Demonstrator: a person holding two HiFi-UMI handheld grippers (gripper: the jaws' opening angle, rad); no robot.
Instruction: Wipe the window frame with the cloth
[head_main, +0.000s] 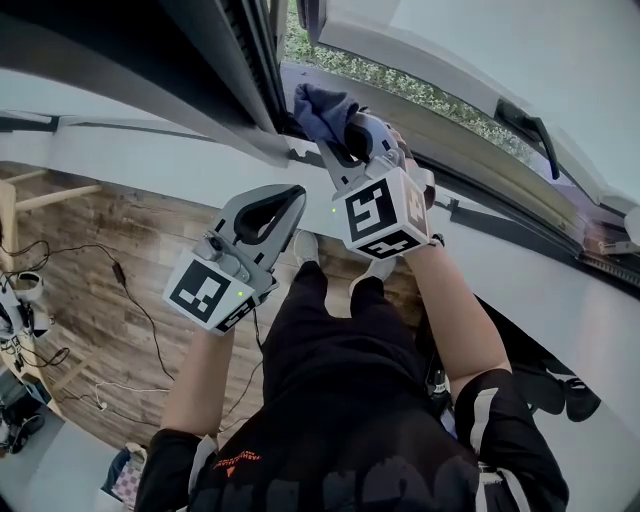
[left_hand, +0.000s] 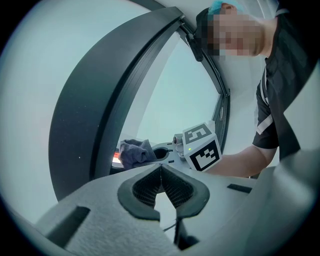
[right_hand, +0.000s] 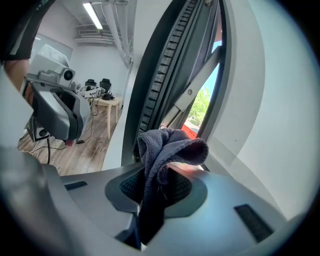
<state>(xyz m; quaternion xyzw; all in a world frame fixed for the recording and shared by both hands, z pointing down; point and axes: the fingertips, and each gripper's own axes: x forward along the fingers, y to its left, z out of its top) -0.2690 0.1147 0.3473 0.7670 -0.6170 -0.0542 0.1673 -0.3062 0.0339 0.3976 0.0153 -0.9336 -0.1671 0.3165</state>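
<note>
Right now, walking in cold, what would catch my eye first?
The bluish cloth pinched in the right tool, held up at the dark window frame, top centre of the head view. Below it, the black-and-white marker cube on that tool; the left tool sits lower left, shut and empty.

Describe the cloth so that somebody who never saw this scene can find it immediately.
Look at the open window's dark frame at the top of the head view. At its lower end, the right gripper is shut on the cloth. It is the only soft, crumpled, blue-grey thing among hard grey and white parts.
</note>
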